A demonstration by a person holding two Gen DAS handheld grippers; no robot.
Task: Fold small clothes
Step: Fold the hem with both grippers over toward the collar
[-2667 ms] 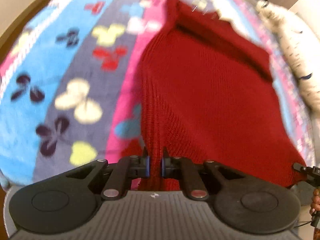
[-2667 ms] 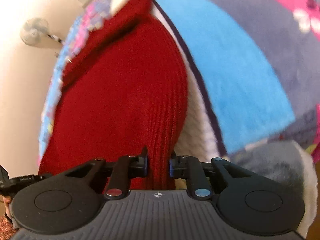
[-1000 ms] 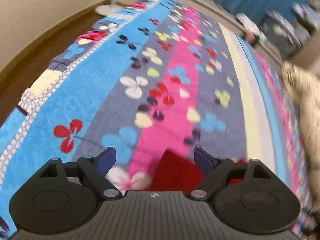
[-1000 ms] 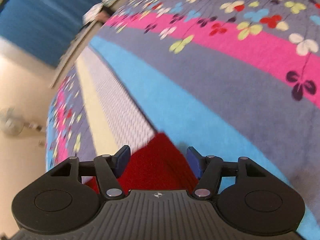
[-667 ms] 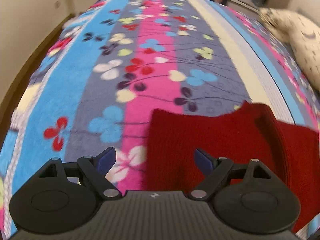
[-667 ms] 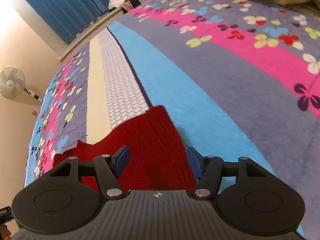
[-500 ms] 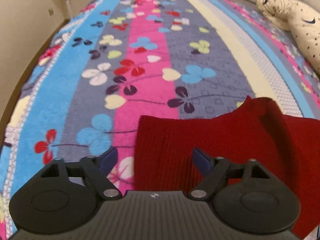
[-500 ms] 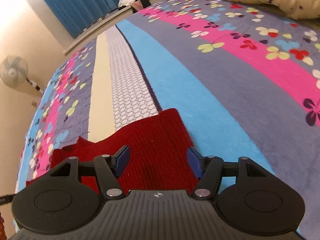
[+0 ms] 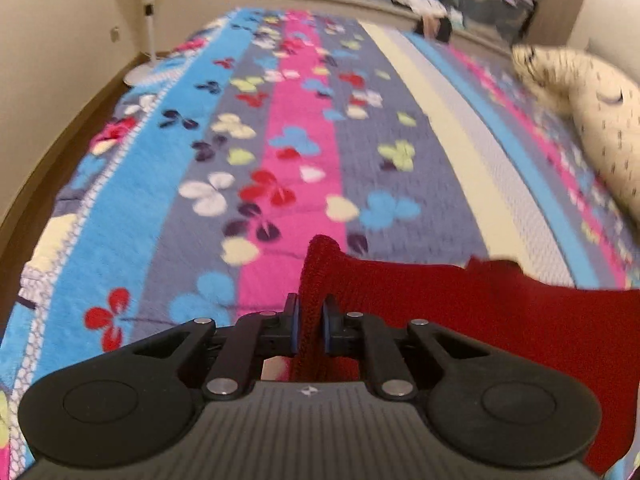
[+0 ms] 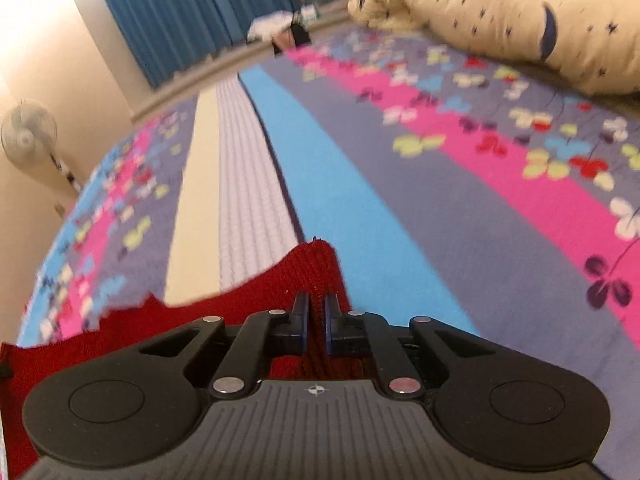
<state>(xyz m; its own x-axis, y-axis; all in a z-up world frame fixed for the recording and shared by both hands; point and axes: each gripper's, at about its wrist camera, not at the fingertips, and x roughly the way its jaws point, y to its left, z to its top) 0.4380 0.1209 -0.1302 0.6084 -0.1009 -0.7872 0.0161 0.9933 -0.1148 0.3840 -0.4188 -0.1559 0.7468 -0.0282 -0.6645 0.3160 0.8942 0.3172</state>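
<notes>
A red knitted garment (image 9: 460, 296) lies across the near part of a striped, flower-patterned bedspread (image 9: 304, 152). My left gripper (image 9: 307, 322) is shut on the garment's left corner, which bunches up between the blue pads. In the right wrist view the same red garment (image 10: 256, 304) stretches away to the left. My right gripper (image 10: 315, 316) is shut on its right corner, with a peak of fabric standing just beyond the fingertips. The part of the garment under both grippers is hidden.
A cream pillow with dark marks (image 9: 600, 120) lies on the bed's right side; it also shows in the right wrist view (image 10: 532, 12). A standing fan (image 9: 146, 8) is by the left wall. Blue curtains (image 10: 172, 12) and clutter are beyond the bed.
Both grippers were open over the garment's corners half a second ago; now both have closed on the red fabric. Before that they had let go of the garment after laying it down.
</notes>
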